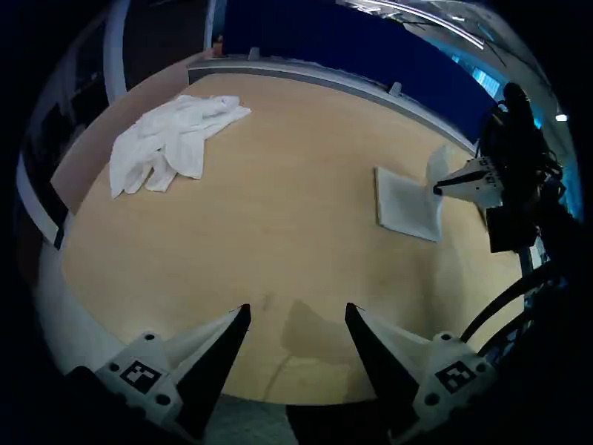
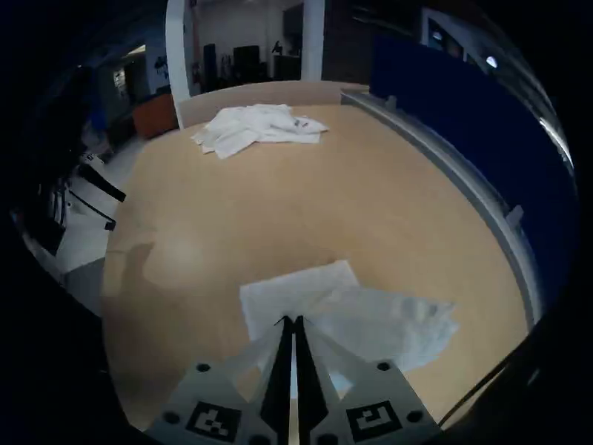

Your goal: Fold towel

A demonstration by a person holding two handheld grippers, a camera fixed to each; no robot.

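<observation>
Mid-fold: jaws of the right gripper (image 2: pixel 294 326) pinch a flap of the small white cloth towel (image 2: pixel 311 293), which likely needs laying across next; the left gripper (image 1: pixel 296 315) gapes wide, empty

Left gripper view looks from the pale wooden tabletop's (image 1: pixel 296 222) near edge across it. Right gripper view sits close over the white rectangular cloth towel (image 2: pixel 296 297), facing lengthwise. Both views share that tabletop.
</observation>
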